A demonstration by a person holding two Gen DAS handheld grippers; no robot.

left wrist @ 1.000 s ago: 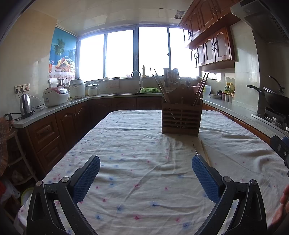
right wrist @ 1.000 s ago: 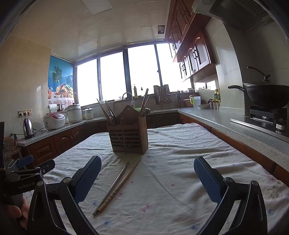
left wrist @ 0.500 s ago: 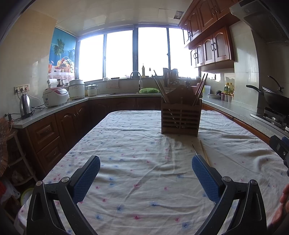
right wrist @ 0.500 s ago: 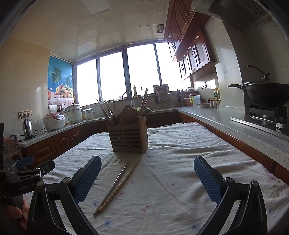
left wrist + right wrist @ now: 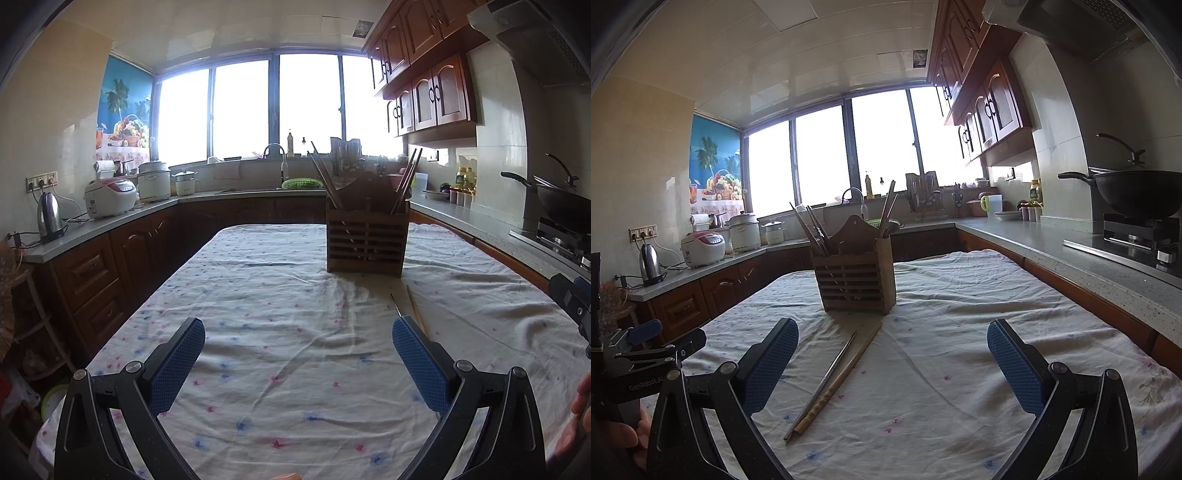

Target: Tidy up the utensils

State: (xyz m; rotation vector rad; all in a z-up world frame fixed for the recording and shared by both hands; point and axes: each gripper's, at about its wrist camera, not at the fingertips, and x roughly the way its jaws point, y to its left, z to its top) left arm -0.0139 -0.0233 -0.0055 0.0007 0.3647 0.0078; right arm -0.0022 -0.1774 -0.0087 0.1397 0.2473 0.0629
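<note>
A slatted wooden utensil holder (image 5: 367, 242) stands upright on the cloth-covered table (image 5: 258, 314), with several chopsticks leaning in it; it also shows in the right wrist view (image 5: 855, 282). Two loose chopsticks (image 5: 831, 384) lie side by side on the cloth in front of the holder; their tips show in the left wrist view (image 5: 412, 306). My left gripper (image 5: 298, 356) is open and empty, low over the near table. My right gripper (image 5: 893, 356) is open and empty, with the loose chopsticks lying between its fingers on the left side.
Counters run around the table: kettle (image 5: 49, 218) and rice cookers (image 5: 110, 197) on the left, a sink at the back, a wok on a stove (image 5: 1134, 195) at the right. The left gripper's body (image 5: 646, 354) shows at the right wrist view's left edge.
</note>
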